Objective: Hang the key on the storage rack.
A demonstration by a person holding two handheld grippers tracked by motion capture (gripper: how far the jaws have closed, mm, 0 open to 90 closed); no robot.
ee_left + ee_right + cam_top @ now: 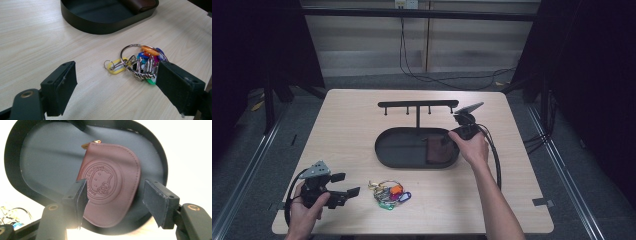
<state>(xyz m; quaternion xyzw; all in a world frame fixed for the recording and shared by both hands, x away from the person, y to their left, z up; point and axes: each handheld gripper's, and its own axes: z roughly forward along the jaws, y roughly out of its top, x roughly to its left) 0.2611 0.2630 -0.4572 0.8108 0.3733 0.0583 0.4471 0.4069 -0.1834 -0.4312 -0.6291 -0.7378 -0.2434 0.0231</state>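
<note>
The brown leather pouch [110,192] you are working on lies inside the black oval tray [15,157], at the tray's right end in the high view. Its face carries an embossed round stamp with a cartoon cat face; the lettering around it is too faint to read. Your right claw [115,202] straddles the pouch, jaws partly apart, pads not pressing it. Nearer you than the tray, a ring of coloured keys [142,63] lies on the bench [37,37]. Your left claw [117,85] stands wide, empty, beside them.
</note>
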